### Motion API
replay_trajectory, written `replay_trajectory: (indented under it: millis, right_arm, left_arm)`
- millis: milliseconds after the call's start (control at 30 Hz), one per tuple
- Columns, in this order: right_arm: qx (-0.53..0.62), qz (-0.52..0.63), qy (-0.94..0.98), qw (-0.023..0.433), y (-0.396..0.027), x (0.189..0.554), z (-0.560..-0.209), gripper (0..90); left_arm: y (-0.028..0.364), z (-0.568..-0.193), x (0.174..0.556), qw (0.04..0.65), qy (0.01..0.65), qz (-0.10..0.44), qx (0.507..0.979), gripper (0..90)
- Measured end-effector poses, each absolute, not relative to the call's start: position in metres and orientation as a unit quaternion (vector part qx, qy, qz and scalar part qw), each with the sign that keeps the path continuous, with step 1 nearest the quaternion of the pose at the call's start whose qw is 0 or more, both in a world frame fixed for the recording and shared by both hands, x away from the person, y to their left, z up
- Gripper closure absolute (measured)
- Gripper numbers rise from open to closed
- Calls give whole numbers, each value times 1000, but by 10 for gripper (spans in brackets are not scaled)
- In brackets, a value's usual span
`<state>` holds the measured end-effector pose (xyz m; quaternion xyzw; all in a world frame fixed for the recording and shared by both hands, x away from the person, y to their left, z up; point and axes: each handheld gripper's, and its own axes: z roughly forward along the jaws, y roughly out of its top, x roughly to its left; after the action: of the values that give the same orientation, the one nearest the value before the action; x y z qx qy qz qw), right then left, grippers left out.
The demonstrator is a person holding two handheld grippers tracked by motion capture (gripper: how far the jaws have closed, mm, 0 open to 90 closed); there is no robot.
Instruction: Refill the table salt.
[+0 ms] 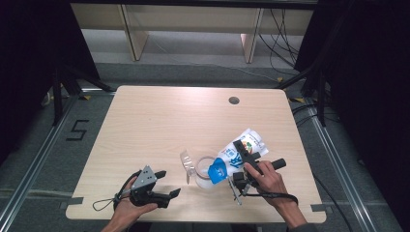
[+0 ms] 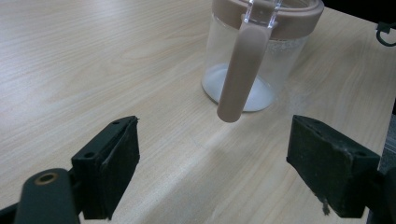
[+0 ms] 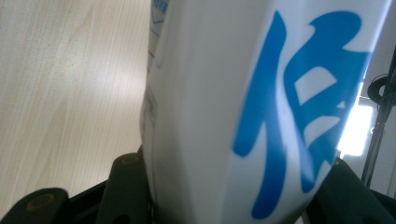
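While right claw (image 1: 240,162) grips white-blue pouch (image 1: 235,154), tilted mouth-down over jar (image 1: 205,171); left claw (image 1: 164,183) wide, empty, nearer jar handle (image 2: 243,70).

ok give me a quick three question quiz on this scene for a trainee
1. True or false: the right gripper is shut on the white and blue pouch.
2. Which way is the pouch tipped? A) blue end over the jar B) lying flat on the table C) blue end away from the jar
3. Fill in: the left gripper has its jaws ____, nothing between them.

Key: 1 true; 2 A; 3 open
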<state>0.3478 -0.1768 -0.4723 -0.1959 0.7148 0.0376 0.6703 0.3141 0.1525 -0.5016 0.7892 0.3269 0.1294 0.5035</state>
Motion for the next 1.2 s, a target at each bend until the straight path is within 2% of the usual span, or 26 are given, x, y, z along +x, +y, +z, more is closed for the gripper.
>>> replay_trajectory:
  millis: [1200]
  right_arm:
    - [-174, 45, 722, 668, -178, 346, -476, 531]
  left_arm:
    - [153, -502, 315, 504, 324, 130, 790, 164]
